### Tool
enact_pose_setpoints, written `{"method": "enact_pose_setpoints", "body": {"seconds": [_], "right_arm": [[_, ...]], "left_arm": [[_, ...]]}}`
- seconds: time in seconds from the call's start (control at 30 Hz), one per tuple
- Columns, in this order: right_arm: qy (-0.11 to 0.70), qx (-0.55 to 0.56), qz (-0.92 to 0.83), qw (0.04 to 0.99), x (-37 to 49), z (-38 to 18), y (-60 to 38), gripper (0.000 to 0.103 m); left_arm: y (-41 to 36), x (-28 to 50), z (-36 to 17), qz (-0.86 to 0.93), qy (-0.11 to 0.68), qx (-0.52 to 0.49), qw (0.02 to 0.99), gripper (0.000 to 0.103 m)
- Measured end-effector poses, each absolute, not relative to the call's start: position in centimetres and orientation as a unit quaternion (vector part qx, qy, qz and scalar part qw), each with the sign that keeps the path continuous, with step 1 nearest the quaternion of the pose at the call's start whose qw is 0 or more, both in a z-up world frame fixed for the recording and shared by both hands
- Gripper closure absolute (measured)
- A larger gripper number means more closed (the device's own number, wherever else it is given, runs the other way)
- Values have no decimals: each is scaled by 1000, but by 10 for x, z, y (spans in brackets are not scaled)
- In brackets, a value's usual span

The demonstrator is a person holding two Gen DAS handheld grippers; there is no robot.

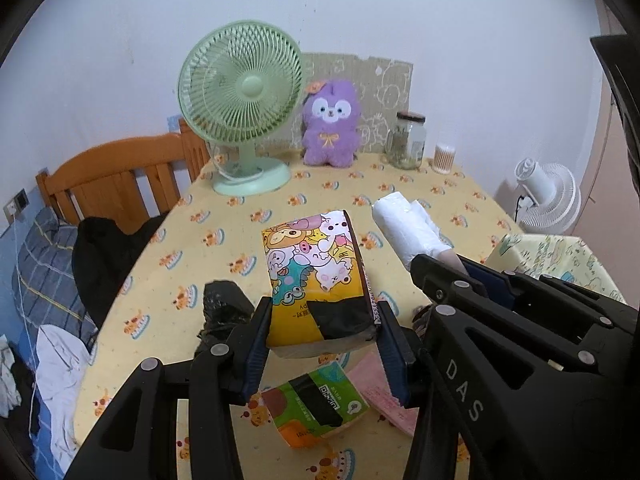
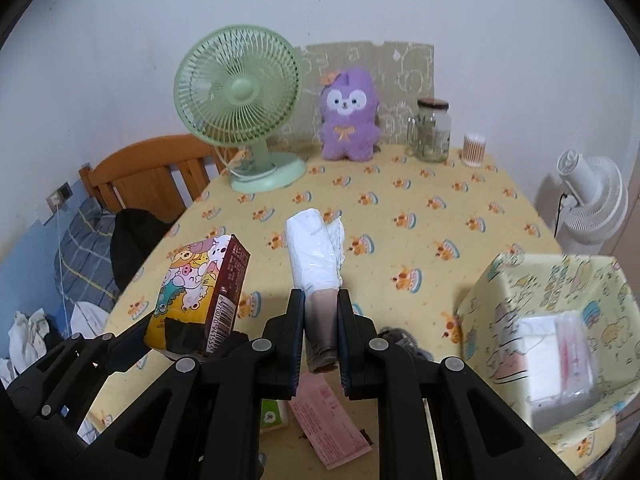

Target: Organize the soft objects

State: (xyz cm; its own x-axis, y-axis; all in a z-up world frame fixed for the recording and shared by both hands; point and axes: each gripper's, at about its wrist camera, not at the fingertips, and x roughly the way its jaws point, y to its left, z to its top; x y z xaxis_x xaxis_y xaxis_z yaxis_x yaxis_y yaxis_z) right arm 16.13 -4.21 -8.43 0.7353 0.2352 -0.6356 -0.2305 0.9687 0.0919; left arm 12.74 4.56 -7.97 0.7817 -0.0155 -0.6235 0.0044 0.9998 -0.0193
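Yellow cartoon-printed tissue pack [image 1: 316, 280] sits clamped between the left gripper [image 1: 322, 344] jaws, above the bench [image 1: 224, 240]. White plastic bag roll [image 2: 314, 252] is pinched in the closed right gripper [image 2: 320, 344] jaws.

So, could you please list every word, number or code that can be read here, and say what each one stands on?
"DAS": on the right gripper, seen from the left wrist view.
Barcode digits on the side of the cartoon tissue pack in the left gripper: too blurred to read with certainty.
QR code and small print on the green tissue pack: too small.
Print on the pink slip: too small.
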Motion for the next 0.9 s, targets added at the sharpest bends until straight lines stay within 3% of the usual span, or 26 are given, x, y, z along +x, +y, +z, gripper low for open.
{"method": "enact_pose_setpoints", "body": {"seconds": [0.9], "right_arm": [[282,21,113,952,124,-33,-95,85]], "left_arm": [[-9,98,-34,-20,272,14,962,52]]}}
